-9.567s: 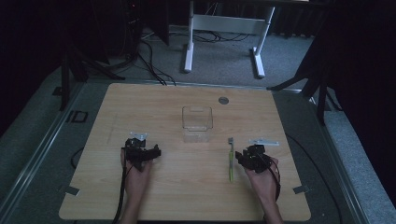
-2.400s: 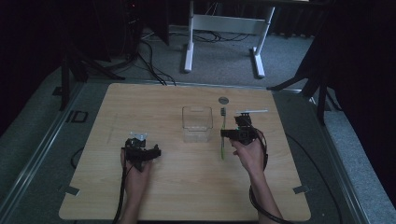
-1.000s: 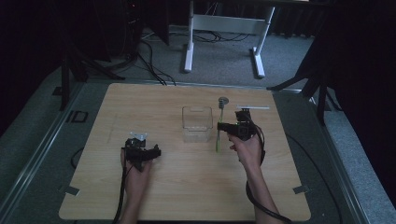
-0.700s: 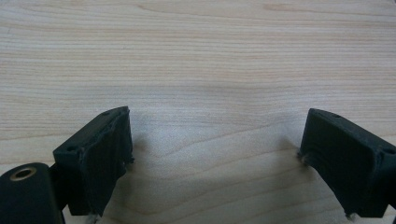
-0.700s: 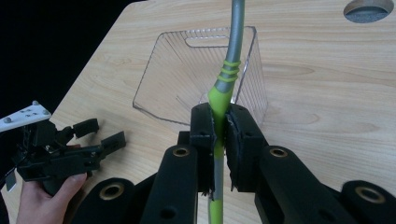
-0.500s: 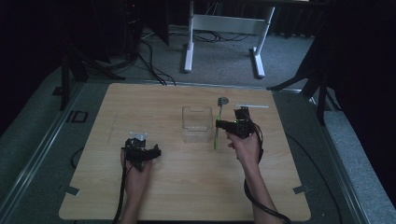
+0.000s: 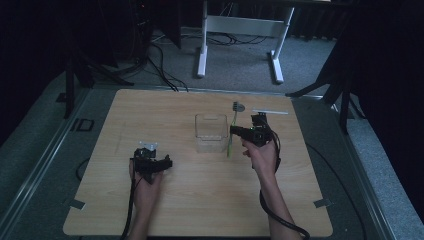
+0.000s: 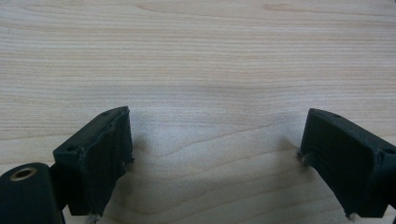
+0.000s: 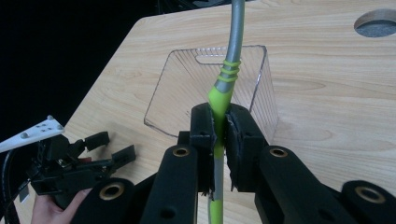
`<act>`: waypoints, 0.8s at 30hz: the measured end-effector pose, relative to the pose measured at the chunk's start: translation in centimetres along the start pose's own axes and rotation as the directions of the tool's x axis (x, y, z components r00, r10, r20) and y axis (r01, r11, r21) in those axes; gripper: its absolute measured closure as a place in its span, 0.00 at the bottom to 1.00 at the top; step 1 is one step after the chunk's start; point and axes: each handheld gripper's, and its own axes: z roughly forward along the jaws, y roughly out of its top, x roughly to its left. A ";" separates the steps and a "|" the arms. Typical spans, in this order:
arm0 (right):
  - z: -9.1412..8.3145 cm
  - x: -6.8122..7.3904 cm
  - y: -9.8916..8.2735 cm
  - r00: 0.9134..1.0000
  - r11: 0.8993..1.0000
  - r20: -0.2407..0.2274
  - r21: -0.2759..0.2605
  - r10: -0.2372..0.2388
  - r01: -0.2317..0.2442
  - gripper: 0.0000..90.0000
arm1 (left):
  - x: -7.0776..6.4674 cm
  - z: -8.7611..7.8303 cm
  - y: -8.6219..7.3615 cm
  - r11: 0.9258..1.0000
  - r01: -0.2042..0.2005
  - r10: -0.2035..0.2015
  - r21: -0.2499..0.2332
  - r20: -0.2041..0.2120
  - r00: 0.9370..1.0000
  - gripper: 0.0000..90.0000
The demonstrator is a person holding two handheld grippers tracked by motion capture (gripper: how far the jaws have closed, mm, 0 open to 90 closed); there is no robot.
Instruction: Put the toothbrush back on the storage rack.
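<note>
The green-and-grey utensil (image 9: 223, 88) is off the table now, clamped at its green handle between the jaws of the right gripper (image 9: 219, 126), with the grey shaft pointing away past the far rim of the clear plastic container (image 9: 261, 84). From above, it (image 7: 229, 145) hangs just right of the container (image 7: 210, 131), its green end angled down toward the wood and its upper end up near the round hole (image 7: 238, 106) in the table. A few seconds ago it lay flat on the right side of the table, well apart from the box; since then the right gripper (image 7: 240, 131) has lifted it and carried it left and farther in, creeping closer over the last second. To my eye that puts the job at its carrying stage, the utensil seemingly headed into the container, with tipping it over the rim and letting go not yet done.

The left gripper (image 7: 161, 163) has not budged, resting near-left on the wooden table (image 7: 150, 115); its jaws stand wide apart over bare wood, holding nothing.
</note>
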 end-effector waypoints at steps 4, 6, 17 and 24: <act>0.1 0.1 0.1 1.000 1.000 -0.006 -0.006 0.001 -0.001 0.91 | 0.0 0.0 0.0 1.000 0.000 0.000 0.000 0.000 1.000 0.11; 0.2 0.2 0.2 1.000 1.000 -0.009 -0.010 0.001 -0.002 0.91 | 0.0 0.0 0.0 1.000 0.000 0.000 0.000 0.000 1.000 0.11; 0.4 0.4 0.6 1.000 1.000 -0.022 -0.030 0.008 -0.008 0.91 | 0.0 0.0 0.0 1.000 0.000 0.000 -0.001 0.000 1.000 0.11; 0.6 0.5 0.9 1.000 0.999 -0.028 -0.039 0.009 -0.010 0.91 | 0.0 0.0 0.0 1.000 0.001 -0.001 -0.001 0.000 1.000 0.11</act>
